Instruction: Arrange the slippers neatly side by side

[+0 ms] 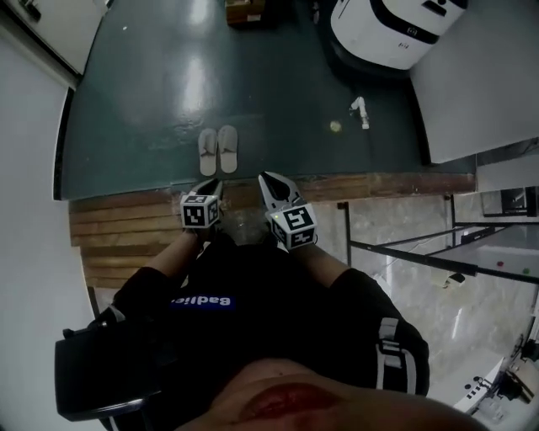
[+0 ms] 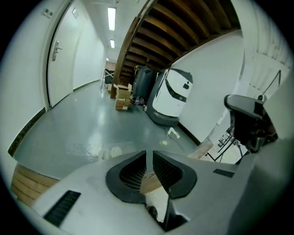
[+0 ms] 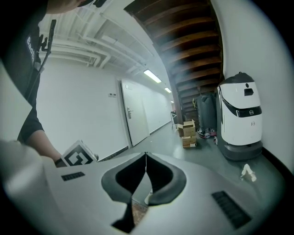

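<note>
Two slippers [image 1: 207, 152], two grippers [image 1: 209, 185], one white robot [image 1: 392, 29].

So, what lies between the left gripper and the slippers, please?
In the head view, only bare green floor separates the left gripper from the slippers.

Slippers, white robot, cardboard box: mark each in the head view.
slippers [image 1: 226, 149], head view, right-hand slipper's middle.
white robot [image 1: 383, 34], head view, white shell.
cardboard box [image 1: 244, 10], head view, top face.
</note>
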Tool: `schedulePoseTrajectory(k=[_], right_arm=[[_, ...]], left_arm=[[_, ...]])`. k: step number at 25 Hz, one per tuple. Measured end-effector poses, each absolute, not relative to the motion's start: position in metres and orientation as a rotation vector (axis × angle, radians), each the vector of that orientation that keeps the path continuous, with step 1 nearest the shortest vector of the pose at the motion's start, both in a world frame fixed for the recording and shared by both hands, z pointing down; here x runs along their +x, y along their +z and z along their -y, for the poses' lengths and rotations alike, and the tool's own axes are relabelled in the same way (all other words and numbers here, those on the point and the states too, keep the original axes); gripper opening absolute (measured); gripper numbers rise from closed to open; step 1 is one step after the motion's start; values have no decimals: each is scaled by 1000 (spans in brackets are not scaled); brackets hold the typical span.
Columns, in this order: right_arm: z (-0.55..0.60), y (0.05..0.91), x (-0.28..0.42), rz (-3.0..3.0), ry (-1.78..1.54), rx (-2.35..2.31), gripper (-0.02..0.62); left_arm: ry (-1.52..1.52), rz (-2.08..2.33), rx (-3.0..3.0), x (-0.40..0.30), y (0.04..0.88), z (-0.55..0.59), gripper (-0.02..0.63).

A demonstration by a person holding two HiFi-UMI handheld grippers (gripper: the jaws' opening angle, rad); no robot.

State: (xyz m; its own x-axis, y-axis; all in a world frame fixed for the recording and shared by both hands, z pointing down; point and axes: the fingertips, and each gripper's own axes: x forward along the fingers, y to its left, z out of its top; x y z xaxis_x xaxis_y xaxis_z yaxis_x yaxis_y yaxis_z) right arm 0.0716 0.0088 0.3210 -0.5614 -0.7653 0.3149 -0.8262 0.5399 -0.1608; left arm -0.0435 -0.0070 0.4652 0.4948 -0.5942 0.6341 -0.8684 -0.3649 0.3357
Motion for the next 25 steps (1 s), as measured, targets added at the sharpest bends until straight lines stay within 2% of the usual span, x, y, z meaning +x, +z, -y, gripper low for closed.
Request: schedulePoseTrajectory(k=[4,21,22,23,25], right_arm=[[2,299,82,2633,366,1357,0],[-12,199,87,2889,136,1282,0],[-13,199,84,2894,135,1275,0],[-14,199,82,2899,133,1264,0],[-16,199,76,2907,129,1239,0]], left_arm=[[417,1224,2215,-27,410,11,40],[361,1268,2713,32,254,-30,40],[349,1281,2733,31,246,-31,38],[334,1294,2747,30,239,-32,2],[309,1310,2767,28,227,-33,2]])
